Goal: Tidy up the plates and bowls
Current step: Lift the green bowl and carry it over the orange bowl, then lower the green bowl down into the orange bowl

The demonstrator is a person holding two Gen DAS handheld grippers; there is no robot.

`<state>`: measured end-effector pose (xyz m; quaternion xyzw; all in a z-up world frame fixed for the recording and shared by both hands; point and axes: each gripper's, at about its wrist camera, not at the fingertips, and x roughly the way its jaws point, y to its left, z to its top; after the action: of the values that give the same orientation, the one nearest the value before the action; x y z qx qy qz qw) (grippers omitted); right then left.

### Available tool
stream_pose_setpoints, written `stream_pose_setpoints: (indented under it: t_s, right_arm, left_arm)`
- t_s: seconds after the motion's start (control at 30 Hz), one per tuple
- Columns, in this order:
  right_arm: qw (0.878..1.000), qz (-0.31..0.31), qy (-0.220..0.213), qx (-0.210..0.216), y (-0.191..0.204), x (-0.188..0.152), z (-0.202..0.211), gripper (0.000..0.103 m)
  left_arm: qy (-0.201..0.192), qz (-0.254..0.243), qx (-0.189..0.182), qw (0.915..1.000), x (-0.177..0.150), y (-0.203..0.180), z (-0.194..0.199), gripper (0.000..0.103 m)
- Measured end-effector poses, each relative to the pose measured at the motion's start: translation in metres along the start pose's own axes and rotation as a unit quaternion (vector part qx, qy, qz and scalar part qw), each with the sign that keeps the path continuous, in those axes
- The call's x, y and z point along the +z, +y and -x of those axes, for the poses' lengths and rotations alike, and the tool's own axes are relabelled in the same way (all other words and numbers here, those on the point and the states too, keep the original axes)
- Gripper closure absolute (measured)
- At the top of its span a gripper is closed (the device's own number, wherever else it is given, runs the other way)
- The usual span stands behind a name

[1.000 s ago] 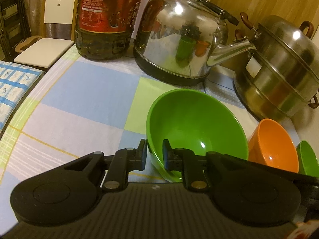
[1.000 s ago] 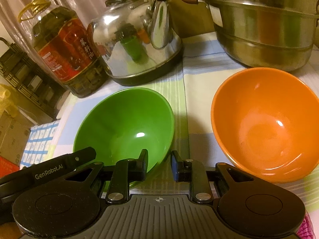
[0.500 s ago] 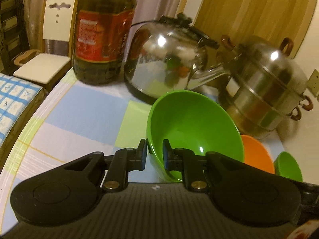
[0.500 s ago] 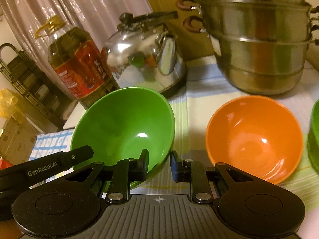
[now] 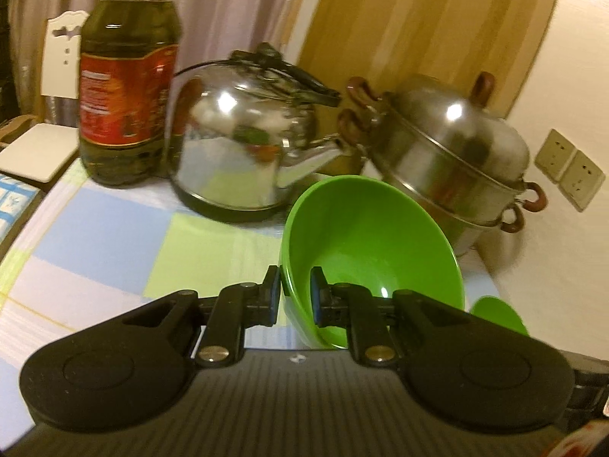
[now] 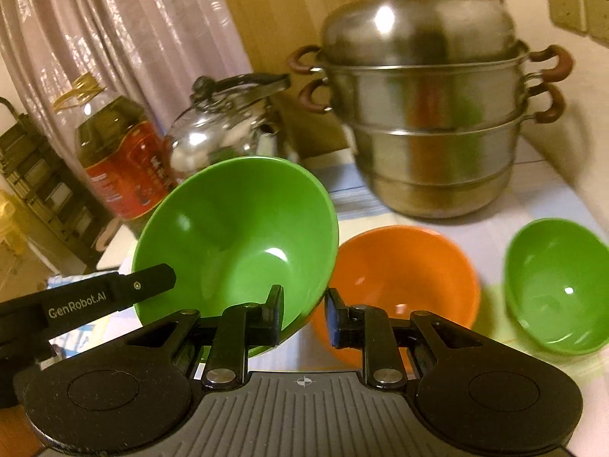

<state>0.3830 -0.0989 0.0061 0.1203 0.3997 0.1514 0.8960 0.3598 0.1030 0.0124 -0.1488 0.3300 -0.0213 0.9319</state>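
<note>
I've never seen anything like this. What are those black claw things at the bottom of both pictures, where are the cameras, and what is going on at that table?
There is no robot here. A person holds a two-finger gripper in each hand, and each has a wide-angle camera looking along its fingers. One picture comes from the left gripper, the other from the right gripper. On the checked tablecloth stand an oil bottle, a shiny kettle, a steamer pot, an orange bowl and a small green bowl. The left gripper pinches the rim of the large green bowl, held tilted. That bowl's edge also sits between the right jaws, but whether they grip it is unclear.
</note>
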Motion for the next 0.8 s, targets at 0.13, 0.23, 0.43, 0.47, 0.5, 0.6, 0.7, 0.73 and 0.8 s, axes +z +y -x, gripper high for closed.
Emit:
stream_pose_setpoints:
  t_s: [0.13, 0.23, 0.43, 0.47, 0.5, 0.6, 0.7, 0.73, 0.8]
  right_arm:
    - [1.000, 0.002, -0.007, -0.019, -0.014, 0.004, 0.005, 0.080]
    - [0.999, 0.003, -0.008, -0.035, -0.025, 0.006, 0.007, 0.080]
    - [0.998, 0.014, -0.002, -0.066, -0.044, 0.003, 0.002, 0.080]
    - [0.997, 0.016, 0.001, -0.069, -0.048, 0.002, 0.001, 0.080]
    - [0.997, 0.017, 0.003, -0.072, -0.050, 0.001, 0.000, 0.080]
    - [0.996, 0.022, 0.010, -0.081, -0.057, 0.001, -0.004, 0.080]
    - [0.996, 0.024, 0.016, -0.088, -0.063, -0.002, -0.007, 0.080]
    - [0.996, 0.024, 0.018, -0.088, -0.065, -0.002, -0.010, 0.080]
    - [0.995, 0.022, 0.023, -0.090, -0.069, -0.003, -0.013, 0.080]
  left_arm:
    - [0.002, -0.008, -0.012, 0.9999, -0.002, -0.020, -0.008, 0.089]
    - [0.009, -0.009, -0.023, 0.9997, -0.005, -0.030, -0.019, 0.089]
    - [0.031, -0.013, -0.032, 0.9989, -0.017, -0.042, -0.039, 0.089]
    - [0.033, -0.014, -0.034, 0.9988, -0.018, -0.044, -0.042, 0.089]
    - [0.035, -0.014, -0.035, 0.9987, -0.019, -0.046, -0.044, 0.089]
    - [0.044, -0.015, -0.037, 0.9982, -0.022, -0.050, -0.052, 0.089]
    - [0.052, -0.021, -0.035, 0.9978, -0.025, -0.053, -0.060, 0.089]
    - [0.055, -0.025, -0.033, 0.9976, -0.027, -0.055, -0.063, 0.089]
    - [0.061, -0.028, -0.031, 0.9973, -0.030, -0.057, -0.068, 0.089]
